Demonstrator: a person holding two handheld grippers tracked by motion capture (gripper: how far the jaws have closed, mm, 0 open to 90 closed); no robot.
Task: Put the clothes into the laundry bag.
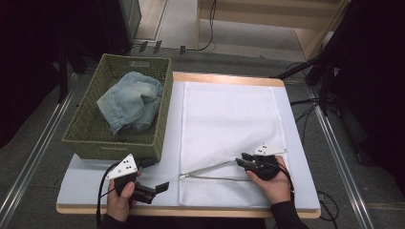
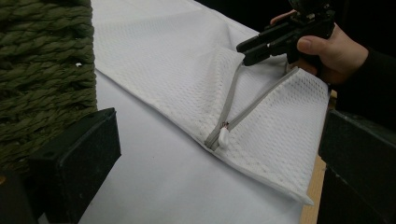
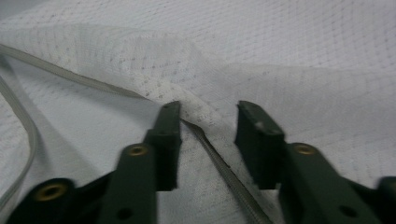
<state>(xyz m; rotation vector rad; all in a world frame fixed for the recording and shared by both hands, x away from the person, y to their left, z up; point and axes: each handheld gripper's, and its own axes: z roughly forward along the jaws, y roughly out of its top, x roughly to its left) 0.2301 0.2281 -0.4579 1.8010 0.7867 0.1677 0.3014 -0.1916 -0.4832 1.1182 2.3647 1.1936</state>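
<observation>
A white mesh laundry bag lies flat on the table, its grey zipper spread open in a narrow V near the front edge. My right gripper is at the zipper's right end, open, with the upper zipper edge lying between its fingers and the pads not pressing on it. In the left gripper view the right gripper lifts that edge slightly, and the zipper pull rests at the V's closed end. My left gripper rests open near the front left, pointing at the bag, with nothing between its fingers.
A green woven basket stands at the left and holds crumpled blue jeans. Its wall is close beside my left gripper. A white mat covers the wooden table.
</observation>
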